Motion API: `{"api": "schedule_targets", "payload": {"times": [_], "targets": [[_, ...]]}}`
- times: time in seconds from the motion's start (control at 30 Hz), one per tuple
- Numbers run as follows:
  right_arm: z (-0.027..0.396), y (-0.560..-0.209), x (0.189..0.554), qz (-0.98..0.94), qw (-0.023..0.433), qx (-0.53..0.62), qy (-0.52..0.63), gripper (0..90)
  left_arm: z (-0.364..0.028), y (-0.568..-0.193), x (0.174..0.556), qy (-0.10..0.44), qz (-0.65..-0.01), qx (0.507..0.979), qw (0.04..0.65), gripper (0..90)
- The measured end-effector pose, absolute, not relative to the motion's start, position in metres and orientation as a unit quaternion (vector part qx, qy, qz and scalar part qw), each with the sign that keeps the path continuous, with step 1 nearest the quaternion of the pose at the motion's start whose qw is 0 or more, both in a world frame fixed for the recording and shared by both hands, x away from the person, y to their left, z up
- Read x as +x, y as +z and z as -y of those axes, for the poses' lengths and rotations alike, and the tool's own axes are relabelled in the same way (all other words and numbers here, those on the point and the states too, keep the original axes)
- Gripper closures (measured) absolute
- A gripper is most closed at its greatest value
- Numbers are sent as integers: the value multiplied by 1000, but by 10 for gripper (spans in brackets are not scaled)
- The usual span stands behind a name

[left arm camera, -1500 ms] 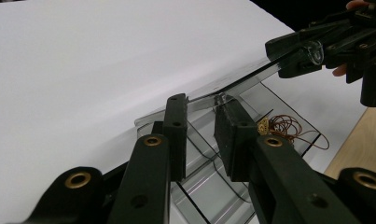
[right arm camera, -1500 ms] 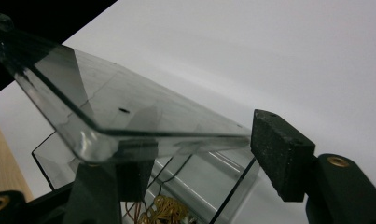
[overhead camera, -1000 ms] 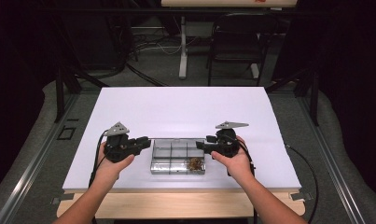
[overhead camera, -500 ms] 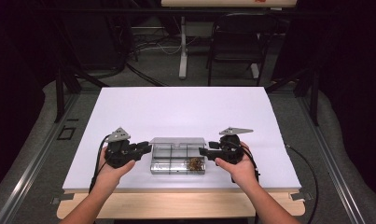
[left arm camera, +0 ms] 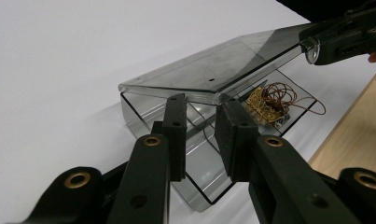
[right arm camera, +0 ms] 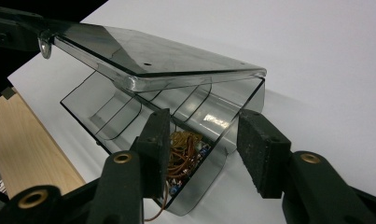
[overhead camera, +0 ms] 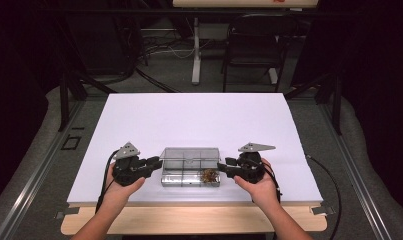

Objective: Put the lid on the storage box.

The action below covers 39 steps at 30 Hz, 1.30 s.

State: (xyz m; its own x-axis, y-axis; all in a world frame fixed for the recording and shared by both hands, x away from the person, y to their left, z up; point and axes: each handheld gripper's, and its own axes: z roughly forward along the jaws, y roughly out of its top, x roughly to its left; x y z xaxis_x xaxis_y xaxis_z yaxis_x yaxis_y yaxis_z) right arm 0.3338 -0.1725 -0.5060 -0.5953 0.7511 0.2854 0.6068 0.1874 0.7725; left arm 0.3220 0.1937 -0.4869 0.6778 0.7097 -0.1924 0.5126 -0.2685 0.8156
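Item: clear smoked-plastic compartment box [overhead camera: 190, 173] with hinged lid [overhead camera: 190, 154], set near the front edge of the white worktop [overhead camera: 199, 120], about midway along it; lid raised partway.
Contents: tangle of thin copper wire [overhead camera: 208, 175] in the front-right compartment.
Left gripper [overhead camera: 151, 163]: jaws narrowed across the box's left end wall, which sits between the pads [left arm camera: 176, 135]; whether they clamp it cannot be told.
Right gripper [overhead camera: 224, 168]: jaws have just been closing, the box's right end wall between them, a gap visible at one pad [right arm camera: 260, 149].
Pose: both hands low at the box ends, grippers pointing inward, roughly level.
Risk: lid judged likely to drop if the box is jolted; box could skid toward the front edge under uneven squeeze; wire could snag on a pad.
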Motion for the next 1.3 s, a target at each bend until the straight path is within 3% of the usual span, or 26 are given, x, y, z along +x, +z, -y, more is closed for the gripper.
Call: {"api": "schedule_targets", "payload": {"times": [0.83, 1.3], "targets": [[170, -508, 302, -777, 104, 414, 463, 699, -195, -500, 312, 97, -388, 789, 466, 744], [169, -516, 301, -779, 91, 412, 464, 700, -196, -507, 310, 92, -388, 791, 463, 745]]}}
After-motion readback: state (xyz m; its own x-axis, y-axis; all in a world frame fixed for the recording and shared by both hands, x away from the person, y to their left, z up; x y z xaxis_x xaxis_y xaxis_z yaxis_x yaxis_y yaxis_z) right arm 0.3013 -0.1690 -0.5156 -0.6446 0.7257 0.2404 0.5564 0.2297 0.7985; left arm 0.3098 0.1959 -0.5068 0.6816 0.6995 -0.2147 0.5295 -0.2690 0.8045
